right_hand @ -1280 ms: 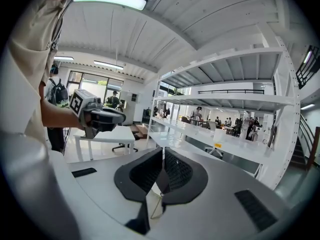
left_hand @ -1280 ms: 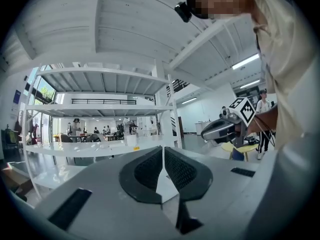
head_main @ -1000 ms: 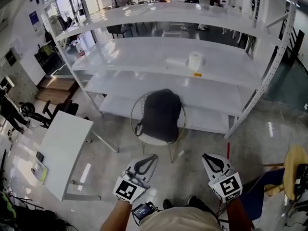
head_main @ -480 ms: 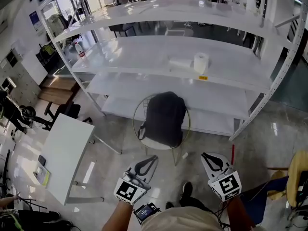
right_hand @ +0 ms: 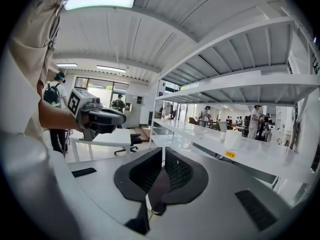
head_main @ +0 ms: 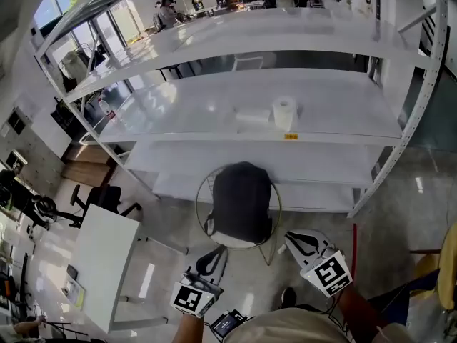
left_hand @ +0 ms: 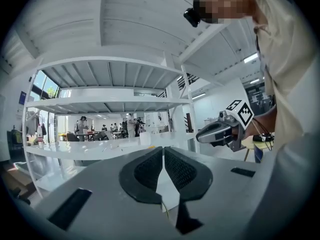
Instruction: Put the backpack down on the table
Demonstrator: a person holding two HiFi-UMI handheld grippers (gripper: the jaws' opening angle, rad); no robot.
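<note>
In the head view, the backpack (head_main: 243,202) sat upright on a round wire-framed chair (head_main: 202,191) in front of the white shelving (head_main: 235,159), not yet lifted. Its long axis ran up the picture, away from the person. It looked like soft, dark, matte fabric with a rounded top, and a strap loop hung at its lower left. The left gripper (head_main: 220,251) and the right gripper (head_main: 291,239) both pointed toward it from below, one on each side, so the pack lay ahead and between them. Both tips were near the chair's rim, the right one seemingly a little closer. The table (head_main: 107,263), a plain white slab on thin legs, stood well apart to the left, so the carry would probably have to go that way. A white paper roll (head_main: 284,111) stood on a glossy shelf above. In the left gripper view, the ribbed black pads (left_hand: 150,169) met along their length with nothing between them. That view looked level across the shelves, and the pack did not show. In the right gripper view, the pads were likewise pressed together and empty. A dark patch showed below them, but I could not tell what it was.
</note>
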